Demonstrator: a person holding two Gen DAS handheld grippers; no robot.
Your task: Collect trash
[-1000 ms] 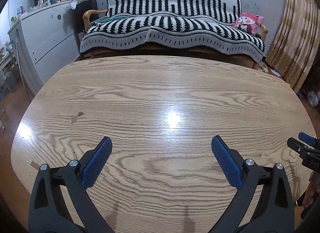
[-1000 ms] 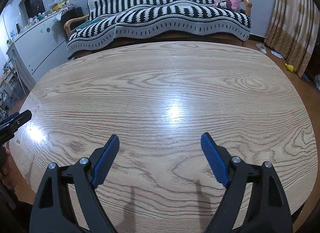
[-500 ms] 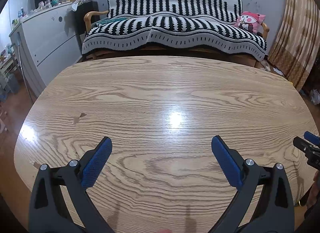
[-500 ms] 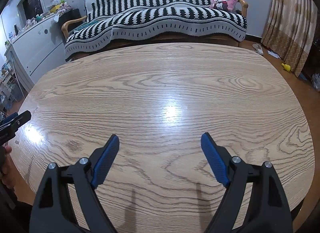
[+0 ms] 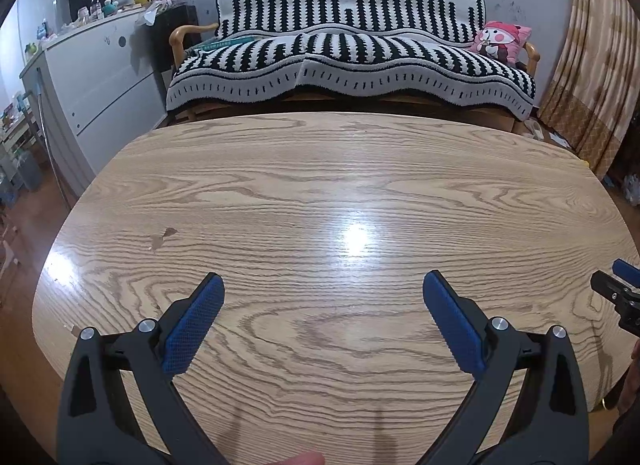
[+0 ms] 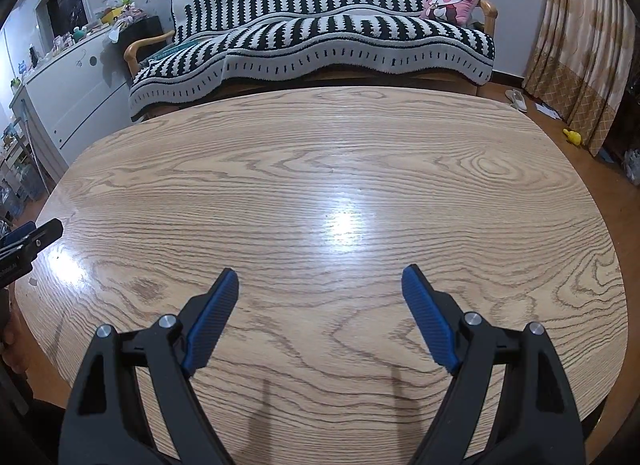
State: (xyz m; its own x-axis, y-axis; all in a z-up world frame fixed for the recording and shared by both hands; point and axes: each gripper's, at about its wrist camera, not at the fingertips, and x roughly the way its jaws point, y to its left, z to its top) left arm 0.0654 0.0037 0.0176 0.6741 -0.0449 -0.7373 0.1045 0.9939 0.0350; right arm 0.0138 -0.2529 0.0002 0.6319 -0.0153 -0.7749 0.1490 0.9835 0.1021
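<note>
In the left wrist view, the left gripper (image 5: 323, 293) hangs above the near part of the table (image 5: 320, 169), tilted down toward it. Its jaws are spread wide and nothing is between them; the blue pads (image 5: 192, 325) have a fine woven texture on black plastic arms. It is probably held like this to be ready for a grab. The table is oval, of pale wood with strong wavy grain, and glossy enough to reflect a lamp. A small dark mark (image 5: 164, 237) sits on the left part of the table; I cannot tell if it is a scrap or a stain. No clear trash is visible on the table. Behind the table stands a sofa (image 5: 352, 53) under a thick black-and-white striped cover, with a pink pillow (image 5: 502, 41) at its right end.

In the right wrist view, the right gripper (image 6: 320, 289) is also above the near part of the table (image 6: 320, 137), with its jaws spread and empty. To the right of the table, on the floor, lie a yellow toy (image 6: 573, 136) and some white paper (image 6: 549, 110) near the curtain (image 6: 580, 45); this paper may be the trash.
</note>
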